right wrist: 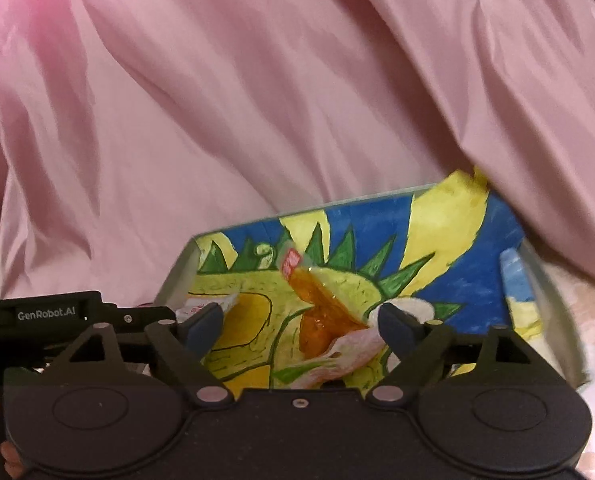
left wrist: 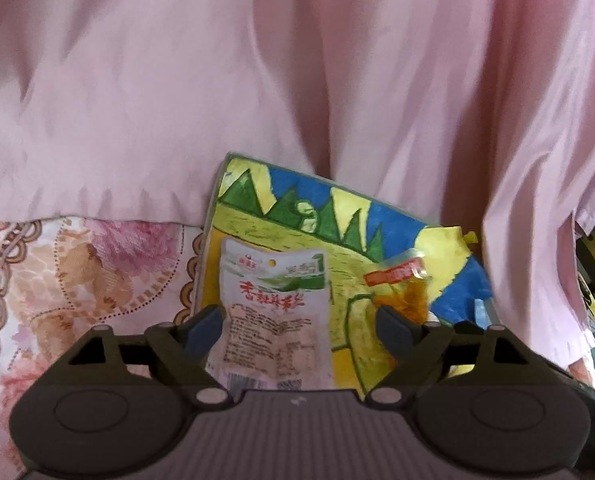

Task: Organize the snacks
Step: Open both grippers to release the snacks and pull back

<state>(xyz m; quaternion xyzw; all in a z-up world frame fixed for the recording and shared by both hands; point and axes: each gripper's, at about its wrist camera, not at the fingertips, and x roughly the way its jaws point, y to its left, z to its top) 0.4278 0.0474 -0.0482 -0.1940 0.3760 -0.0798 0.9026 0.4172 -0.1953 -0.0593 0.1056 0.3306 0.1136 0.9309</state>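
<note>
1. Nearest the left wrist camera, the left gripper (left wrist: 299,322) has its jaws released and spread wide, one on each side of the white snack packet (left wrist: 275,316) without touching it.
2. At the far left of that view, a floral cloth (left wrist: 77,276) covers the surface; whether a bed or a table lies under it cannot be told.
3. Right of the cloth sits the painted tray (left wrist: 389,216), coloured yellow, green and blue, with the pink fabric (left wrist: 257,80) hanging just behind it.
4. Inside the tray, the white snack packet lies flat, its long axis running away from the camera, with the red-lettered top end pointing toward the pink fabric and the barcode end nearest the gripper.
5. Further right in the tray lies the orange snack packet (left wrist: 403,284), with its red-labelled end uppermost in the view; it is partly hidden behind the right-hand jaw.
6. In the right wrist view, the right gripper (right wrist: 299,322) is likewise released, jaws wide apart above the tray (right wrist: 457,248).
7. Between those jaws the orange snack packet (right wrist: 317,304) lies on a diagonal, its red-labelled end (right wrist: 292,261) pointing up-left and away, its near end resting against a crumpled pinkish-white wrapper (right wrist: 349,350).
</note>
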